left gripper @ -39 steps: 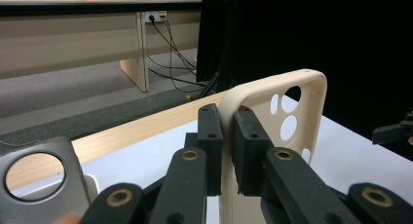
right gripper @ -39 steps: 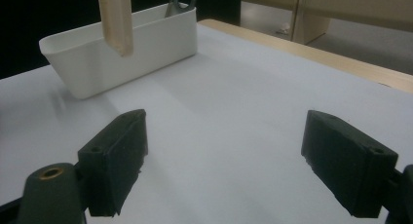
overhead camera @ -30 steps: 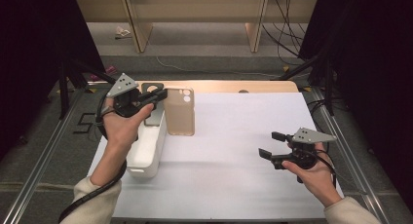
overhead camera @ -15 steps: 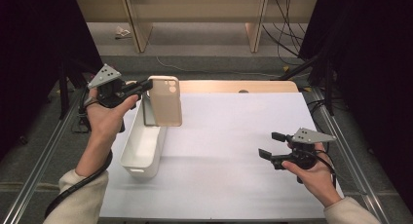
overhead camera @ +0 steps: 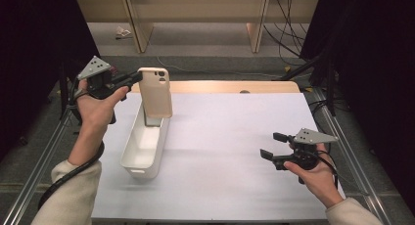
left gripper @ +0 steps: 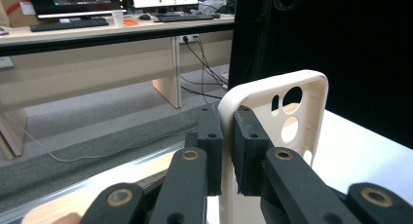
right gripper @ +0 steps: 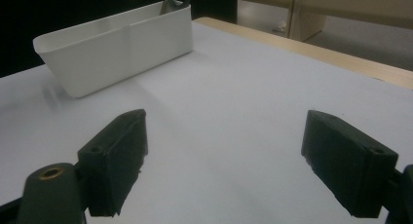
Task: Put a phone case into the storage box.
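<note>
A beige phone case (overhead camera: 156, 92) with camera cut-outs hangs upright in the air over the far end of a white oblong bin (overhead camera: 145, 146). My left gripper (overhead camera: 138, 77) is shut on the case's top edge; in the left gripper view both black pads (left gripper: 210, 136) pinch the case rim (left gripper: 272, 95). My right gripper (overhead camera: 272, 146) rests low over the white table surface at the right, its jaws wide apart with nothing between them (right gripper: 224, 151). The bin (right gripper: 117, 46) stands farther off in the right gripper view.
The white mat (overhead camera: 230, 137) covers the table, with a wooden strip (overhead camera: 220, 86) along its far edge. Something grey leans inside the bin's far end (overhead camera: 152, 119). Metal rails run along both table sides. Desk legs and cables stand on the floor beyond.
My left gripper has lifted the phone case off the table and carried it left, over the bin's far end. The right gripper has stayed put.
</note>
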A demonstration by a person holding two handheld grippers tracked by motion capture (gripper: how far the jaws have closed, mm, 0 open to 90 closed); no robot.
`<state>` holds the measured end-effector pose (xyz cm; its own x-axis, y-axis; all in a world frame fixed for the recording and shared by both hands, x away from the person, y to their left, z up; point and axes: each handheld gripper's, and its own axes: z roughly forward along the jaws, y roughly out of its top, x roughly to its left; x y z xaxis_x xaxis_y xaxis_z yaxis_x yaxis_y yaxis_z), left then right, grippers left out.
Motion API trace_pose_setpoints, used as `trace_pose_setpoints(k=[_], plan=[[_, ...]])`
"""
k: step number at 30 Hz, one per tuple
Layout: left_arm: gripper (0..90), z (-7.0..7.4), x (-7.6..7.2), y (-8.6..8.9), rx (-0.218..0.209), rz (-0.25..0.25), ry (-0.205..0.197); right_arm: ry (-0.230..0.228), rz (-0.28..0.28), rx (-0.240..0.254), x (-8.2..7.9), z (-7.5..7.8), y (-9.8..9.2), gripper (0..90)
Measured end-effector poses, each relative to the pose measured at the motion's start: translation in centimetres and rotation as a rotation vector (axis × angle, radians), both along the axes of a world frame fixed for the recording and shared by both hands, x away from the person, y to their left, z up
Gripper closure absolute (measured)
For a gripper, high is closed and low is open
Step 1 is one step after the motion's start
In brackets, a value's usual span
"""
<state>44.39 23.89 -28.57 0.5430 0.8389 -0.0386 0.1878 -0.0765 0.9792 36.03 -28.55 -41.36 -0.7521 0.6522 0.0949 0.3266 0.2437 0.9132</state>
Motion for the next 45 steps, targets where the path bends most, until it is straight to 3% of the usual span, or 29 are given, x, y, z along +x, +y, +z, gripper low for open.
trace_pose_setpoints(k=[11, 35, 45], plan=[[82.9, -1.0, 1.7, 1.5, 0.055, 0.043, -0.025, 0.005, -0.002, 0.003, 0.0, -0.1, 0.0, 17.6], [82.9, -3.8, 4.4, 1.7, 0.094, 0.081, 0.021, 0.007, 0.003, 0.006, 0.0, -0.1, 0.1, 17.6], [82.9, -6.1, 5.4, 1.5, 0.108, 0.071, 0.071, 0.01, 0.003, 0.008, 0.0, -0.2, 0.1, 17.7]])
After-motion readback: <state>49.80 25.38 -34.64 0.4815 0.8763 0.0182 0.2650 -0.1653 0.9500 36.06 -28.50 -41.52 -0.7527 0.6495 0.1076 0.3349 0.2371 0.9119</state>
